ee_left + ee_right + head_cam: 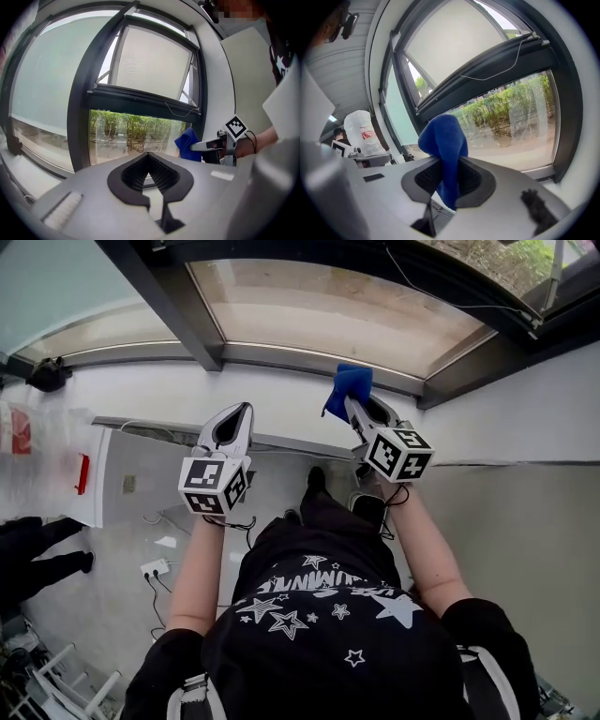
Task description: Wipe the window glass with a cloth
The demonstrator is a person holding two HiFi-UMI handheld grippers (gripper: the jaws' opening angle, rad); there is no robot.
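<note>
Pinching the blue cloth [349, 382] in the right hand-held gripper [351, 401], upper centre of the head view, close to the window glass [328, 315] above the sill [169, 390]. Holding the left hand-held gripper [242, 413] clenched shut on nothing, left of centre, apart from the cloth.

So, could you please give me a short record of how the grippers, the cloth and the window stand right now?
right gripper: shut on the blue cloth, held up near the window's lower right corner
left gripper: shut, nothing between its jaws, held beside the right one
window glass: straight ahead of both grippers, greenery outside
cloth on glass: cannot tell whether it touches
</note>
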